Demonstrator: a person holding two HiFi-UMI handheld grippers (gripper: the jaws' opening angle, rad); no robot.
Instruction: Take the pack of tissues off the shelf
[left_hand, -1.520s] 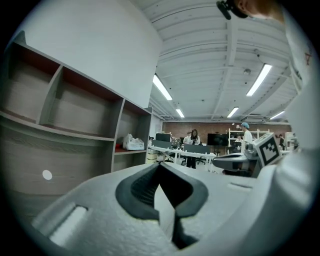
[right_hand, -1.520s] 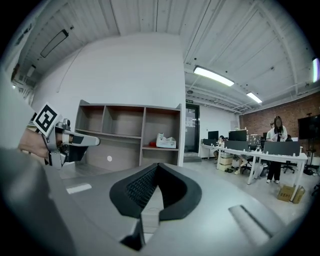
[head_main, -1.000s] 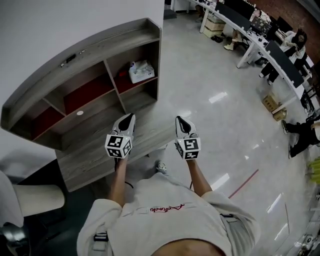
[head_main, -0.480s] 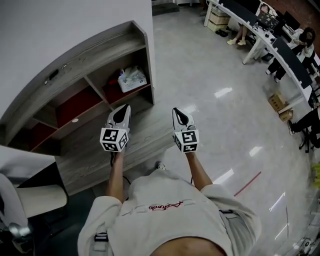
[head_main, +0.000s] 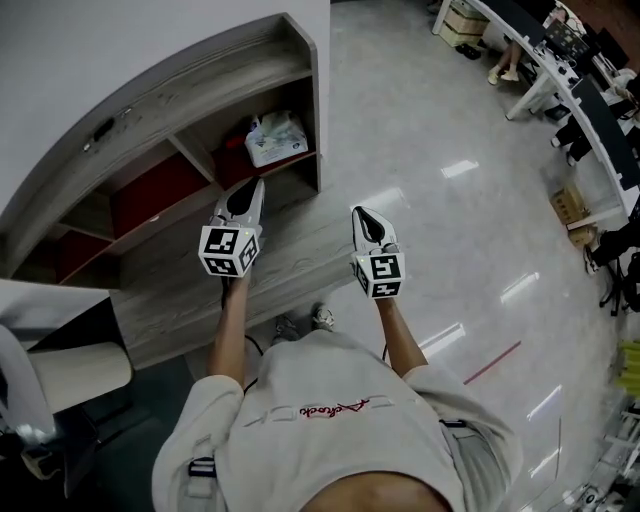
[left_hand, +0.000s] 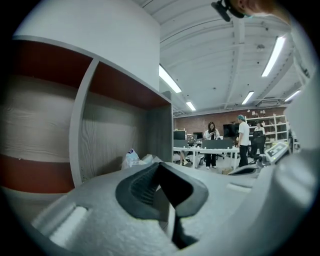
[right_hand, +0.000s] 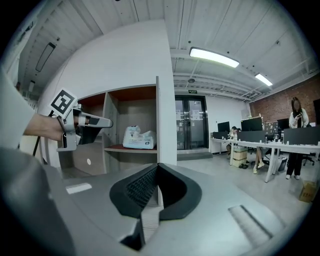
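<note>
The pack of tissues (head_main: 275, 138), white with pale blue print, lies in the upper right compartment of the grey wooden shelf (head_main: 300, 55). It also shows in the left gripper view (left_hand: 134, 158) and the right gripper view (right_hand: 138, 137). My left gripper (head_main: 255, 186) is shut and empty, its tip pointing at the shelf a short way below the pack. In its own view the left gripper (left_hand: 159, 164) shows its jaws together. My right gripper (head_main: 362, 213) is shut and empty too, out over the floor to the right of the shelf's end. From the right gripper (right_hand: 159, 165) I see the left gripper (right_hand: 102, 121) beside the compartment.
The shelf's lower ledge (head_main: 190, 290) juts out under both grippers. Red back panels line the other compartments (head_main: 150, 190). Office desks (head_main: 560, 70) with seated people stand far right, and cardboard boxes (head_main: 572, 205) sit on the glossy floor. A pale cylinder (head_main: 80, 368) lies at the lower left.
Both grippers have moved forward toward the shelf, and the left tip is now much nearer the tissue pack. The pack has not moved.
</note>
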